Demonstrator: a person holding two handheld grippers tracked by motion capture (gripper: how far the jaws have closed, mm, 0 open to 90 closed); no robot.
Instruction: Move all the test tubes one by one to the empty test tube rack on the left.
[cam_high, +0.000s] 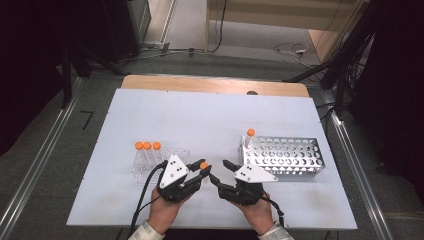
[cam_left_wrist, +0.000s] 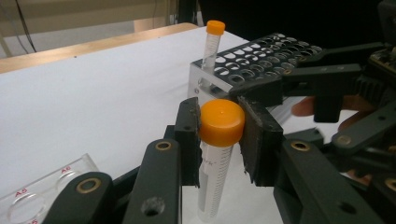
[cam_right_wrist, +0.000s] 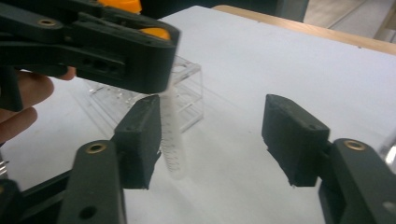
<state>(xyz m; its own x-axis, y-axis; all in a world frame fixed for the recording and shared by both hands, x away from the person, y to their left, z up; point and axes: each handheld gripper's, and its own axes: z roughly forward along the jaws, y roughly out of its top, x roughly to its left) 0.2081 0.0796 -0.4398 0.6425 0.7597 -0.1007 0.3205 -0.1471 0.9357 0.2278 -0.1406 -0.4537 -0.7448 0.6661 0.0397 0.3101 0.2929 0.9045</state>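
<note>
Orange-capped tube (cam_left_wrist: 219, 140) is clamped by the left gripper (cam_left_wrist: 220, 133); the right gripper (cam_right_wrist: 215, 135) is spread open, empty.

Table: a flat white top (cam_high: 210, 120) with a strip of bare wood (cam_high: 215, 84) along its far edge.
Left side: a clear plastic rack (cam_high: 175, 152) stood on the white top, with three orange-capped tubes (cam_high: 147, 150) standing up in it, side by side.
Right side: a metal rack (cam_high: 292, 155) full of round holes stood on the white top, well apart from the clear one.
In the metal rack: one orange-capped tube (cam_high: 249, 137) stood up in the far left corner.
Middle: bare white top lay between the two racks.
</note>
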